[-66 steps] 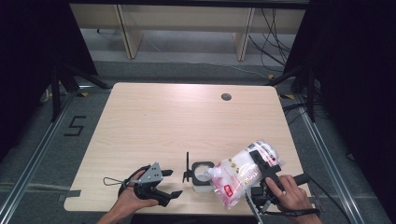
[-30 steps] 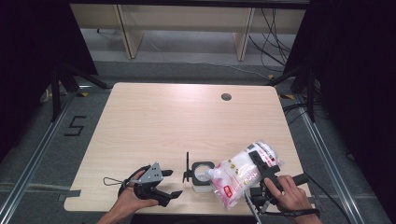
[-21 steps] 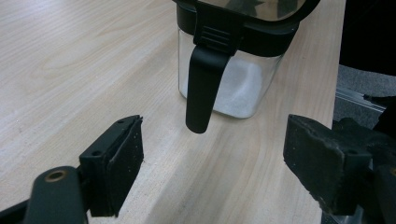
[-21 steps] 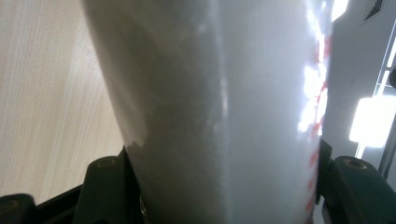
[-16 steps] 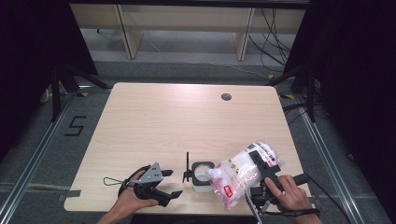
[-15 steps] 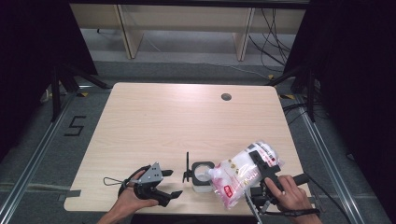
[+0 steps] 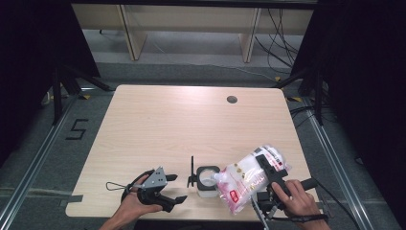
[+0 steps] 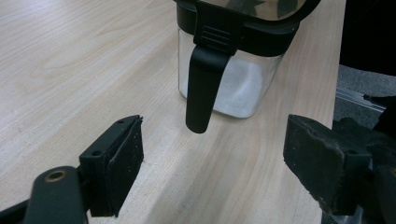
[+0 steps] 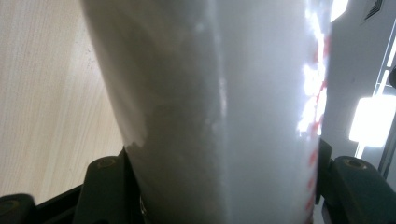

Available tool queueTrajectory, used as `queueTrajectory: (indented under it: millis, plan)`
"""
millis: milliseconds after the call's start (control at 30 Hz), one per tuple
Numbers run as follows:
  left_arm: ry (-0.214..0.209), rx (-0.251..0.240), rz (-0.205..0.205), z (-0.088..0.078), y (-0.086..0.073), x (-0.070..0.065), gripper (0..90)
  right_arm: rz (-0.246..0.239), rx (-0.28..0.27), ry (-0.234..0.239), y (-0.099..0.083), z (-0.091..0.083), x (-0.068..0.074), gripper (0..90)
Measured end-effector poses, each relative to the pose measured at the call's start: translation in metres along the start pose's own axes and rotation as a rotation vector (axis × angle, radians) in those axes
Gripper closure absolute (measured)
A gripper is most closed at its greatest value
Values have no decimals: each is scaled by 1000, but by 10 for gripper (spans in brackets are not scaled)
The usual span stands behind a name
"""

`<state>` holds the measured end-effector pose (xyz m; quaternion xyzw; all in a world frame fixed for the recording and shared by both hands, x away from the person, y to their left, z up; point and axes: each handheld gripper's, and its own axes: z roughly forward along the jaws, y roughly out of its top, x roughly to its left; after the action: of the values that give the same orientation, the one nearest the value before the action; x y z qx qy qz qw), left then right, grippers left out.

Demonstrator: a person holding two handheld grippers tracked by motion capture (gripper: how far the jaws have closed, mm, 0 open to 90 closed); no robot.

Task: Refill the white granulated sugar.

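A clear plastic bag (image 7: 249, 182) of white powder with red print is tilted over a small square clear container (image 7: 207, 181), its lower corner at the container's open top. My right gripper (image 7: 268, 170) is shut on the bag's middle, and in the right gripper view the bag (image 9: 219, 107) sits squeezed between both jaws. The container (image 8: 233, 70) has a black rim, a black hanging latch (image 8: 203, 79) and white powder inside. My left gripper (image 7: 178, 188) rests near the table's front edge left of the container. It stands open, jaws empty, aimed at the latch.
The pale wooden table (image 7: 182, 129) has a dark round cable hole (image 7: 232, 99) at the back right. The container's black lid (image 7: 192, 171) stands up on its left side. Dark stands and floor cables surround the table.
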<state>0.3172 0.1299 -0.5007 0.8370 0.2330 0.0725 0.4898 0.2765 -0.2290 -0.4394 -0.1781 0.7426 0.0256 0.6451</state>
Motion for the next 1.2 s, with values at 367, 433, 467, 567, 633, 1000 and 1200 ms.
queueTrajectory:
  millis: [367,433,467,567,633,1000,1200]
  plan:
    - [1,5,7,-1,0,1,197,-6,4,3,0,0,-1,405]
    - [2,7,7,-1,0,1,197,-10,-4,-2,0,0,0,405]
    - [1,1,2,0,0,0,197,-32,-5,-3,1,0,-2,405]
    - [1,6,8,-1,0,1,197,-24,-2,2,1,0,-1,405]
    - [1,5,7,-1,0,1,197,-42,12,23,2,-1,-2,405]
    - [3,5,5,-1,0,0,197,-29,-3,12,2,2,2,405]
    - [4,4,-2,-1,0,0,197,-14,3,26,3,3,6,405]
